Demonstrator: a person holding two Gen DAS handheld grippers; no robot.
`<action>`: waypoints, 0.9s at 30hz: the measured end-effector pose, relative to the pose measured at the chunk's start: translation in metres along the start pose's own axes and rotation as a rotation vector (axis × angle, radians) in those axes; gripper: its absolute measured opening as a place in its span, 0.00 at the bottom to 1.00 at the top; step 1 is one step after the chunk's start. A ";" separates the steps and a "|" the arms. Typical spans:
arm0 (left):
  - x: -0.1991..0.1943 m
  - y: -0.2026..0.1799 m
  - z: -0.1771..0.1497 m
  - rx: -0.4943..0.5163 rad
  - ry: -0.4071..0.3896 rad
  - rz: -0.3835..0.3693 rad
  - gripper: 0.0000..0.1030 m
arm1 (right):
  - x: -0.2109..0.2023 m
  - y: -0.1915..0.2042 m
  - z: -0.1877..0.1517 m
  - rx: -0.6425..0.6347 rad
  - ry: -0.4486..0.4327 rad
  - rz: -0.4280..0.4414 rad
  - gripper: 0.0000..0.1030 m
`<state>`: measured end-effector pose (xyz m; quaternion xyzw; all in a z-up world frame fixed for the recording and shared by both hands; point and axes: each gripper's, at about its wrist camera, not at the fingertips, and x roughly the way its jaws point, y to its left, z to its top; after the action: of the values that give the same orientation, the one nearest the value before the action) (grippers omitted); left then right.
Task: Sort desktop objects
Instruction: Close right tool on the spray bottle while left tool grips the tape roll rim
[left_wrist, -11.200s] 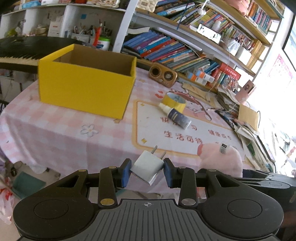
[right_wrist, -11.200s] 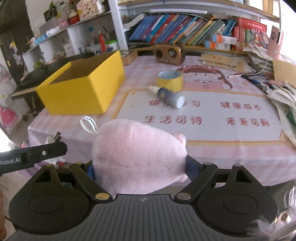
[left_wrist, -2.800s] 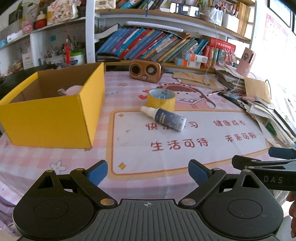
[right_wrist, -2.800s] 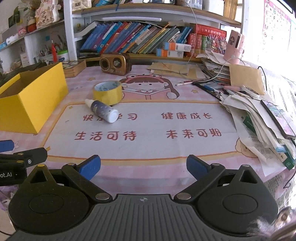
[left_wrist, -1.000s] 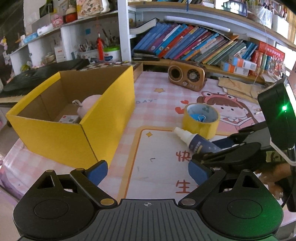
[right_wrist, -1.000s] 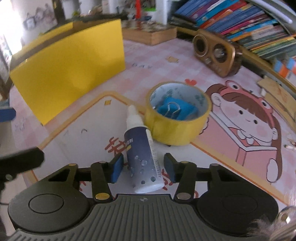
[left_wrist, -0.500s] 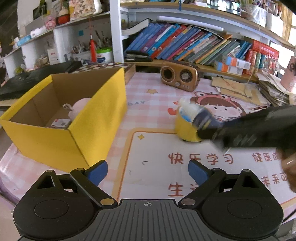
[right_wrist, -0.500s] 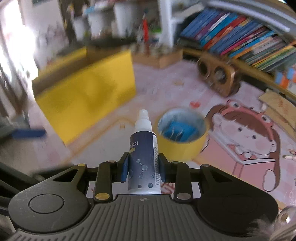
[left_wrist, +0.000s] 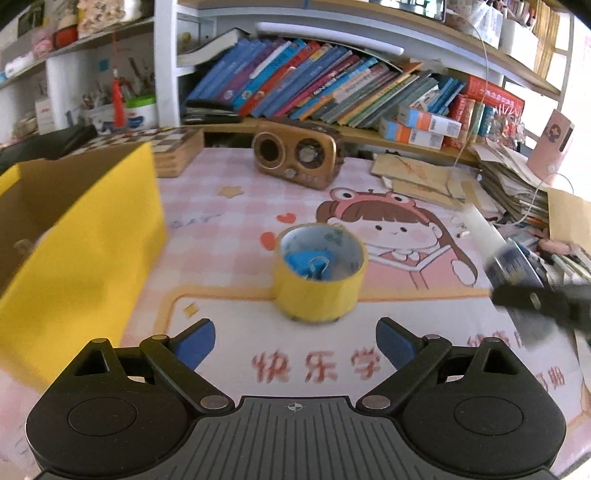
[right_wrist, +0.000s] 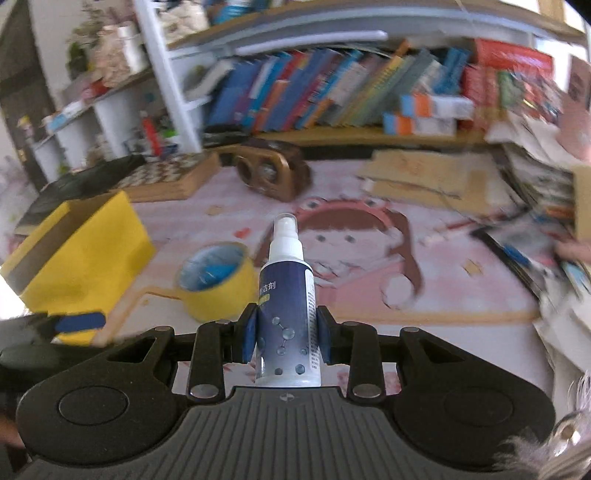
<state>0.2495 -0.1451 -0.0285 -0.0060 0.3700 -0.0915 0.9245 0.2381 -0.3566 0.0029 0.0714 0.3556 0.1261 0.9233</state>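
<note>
We hold two grippers over a pink checked tablecloth (left_wrist: 229, 206) crowded with desk clutter. The right gripper (right_wrist: 286, 334) has its blue pads clamped on the sides of a spray bottle (right_wrist: 286, 314), a dark blue bottle with a white cap and nozzle, which stands upright between the fingers and clear of the table. From the left wrist view the same bottle (left_wrist: 509, 262) appears blurred at the right edge, tilted, with the black body of the right gripper below it.

The left gripper (left_wrist: 295, 339) stands wide, its blue pads well apart with nothing between them. Just beyond it sits a roll of yellow tape (left_wrist: 319, 273) on the printed mat (left_wrist: 314, 365), standing on its flat side with a blue binder clip (left_wrist: 310, 262) resting inside the core (the clip's wire handles point upward). In the right wrist view the tape (right_wrist: 218, 280) lies to the left of the held bottle.

The yellow cardboard box (left_wrist: 85, 251) stands open at the left edge of the table; its contents are too blurred for us to make out. Behind the tape, near the bookshelf (left_wrist: 314, 85), sits a brown retro radio (left_wrist: 295, 158). Stacked papers (left_wrist: 517, 184) crowd the right side of the table.
</note>
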 end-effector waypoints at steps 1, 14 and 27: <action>0.007 -0.001 0.004 -0.007 -0.004 -0.006 0.93 | -0.002 -0.004 -0.003 0.010 0.006 -0.011 0.29; 0.081 -0.024 0.033 0.071 0.061 0.006 0.91 | -0.002 -0.012 -0.021 0.040 0.062 -0.025 0.29; 0.070 -0.033 0.034 0.150 0.001 0.011 0.80 | 0.000 -0.022 -0.031 0.082 0.105 -0.059 0.29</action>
<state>0.3175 -0.1917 -0.0489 0.0654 0.3624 -0.1138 0.9227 0.2214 -0.3764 -0.0250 0.0918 0.4102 0.0877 0.9031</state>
